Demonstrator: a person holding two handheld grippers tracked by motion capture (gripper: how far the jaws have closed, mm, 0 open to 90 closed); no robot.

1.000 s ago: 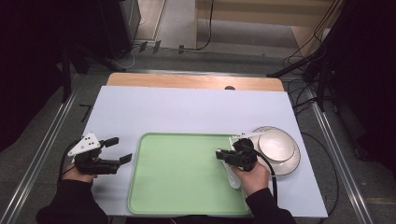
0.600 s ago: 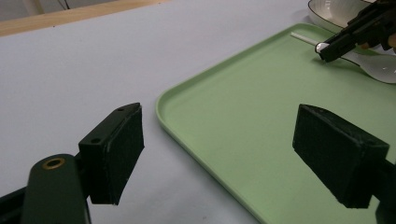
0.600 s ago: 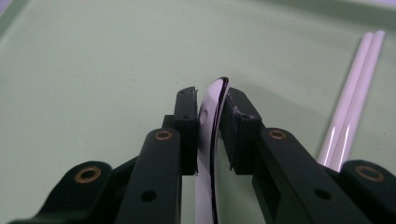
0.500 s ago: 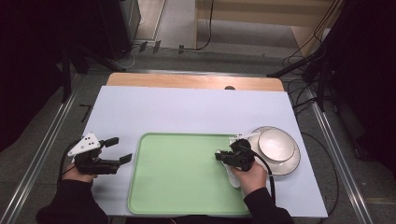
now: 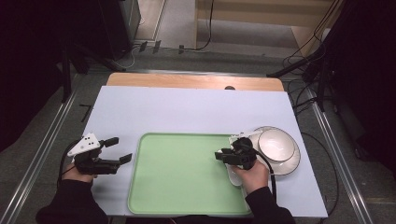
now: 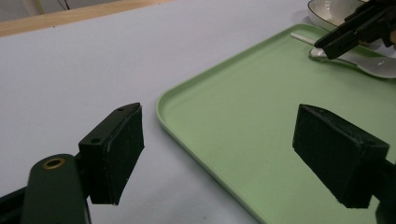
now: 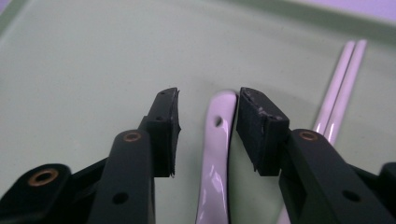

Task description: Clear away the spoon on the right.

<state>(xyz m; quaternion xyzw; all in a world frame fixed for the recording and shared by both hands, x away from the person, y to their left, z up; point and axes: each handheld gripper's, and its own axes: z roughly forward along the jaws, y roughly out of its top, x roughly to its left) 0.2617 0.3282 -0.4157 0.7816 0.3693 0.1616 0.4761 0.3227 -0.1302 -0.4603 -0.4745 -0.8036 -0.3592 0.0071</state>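
Observation:
A white ceramic spoon (image 7: pixel 212 154) lies on the green tray (image 7: pixel 93 56), its handle between the jaws of my right gripper (image 7: pixel 208 100). Those jaws have just been opening, and the pads stand off the handle, so the gripper is open. White chopsticks (image 7: pixel 338 84) lie beside it on the tray. From above, the right gripper (image 5: pixel 220 154) hovers at the tray's (image 5: pixel 182 186) right side, over the spoon (image 5: pixel 232 176). My left gripper (image 5: pixel 120 149) rests open and empty on the white mat, left of the tray. Its jaws (image 6: pixel 219 140) frame the tray's edge (image 6: pixel 187 98).
A white bowl (image 5: pixel 278 144) sits on a plate (image 5: pixel 292 165) right of the tray, close to my right hand. The white mat (image 5: pixel 187 107) covers the table, with a wooden strip (image 5: pixel 187 80) along the far edge. Metal rails run along both table sides.
The right gripper's jaws stand wider apart around the spoon handle than before. Neither hand has shifted.

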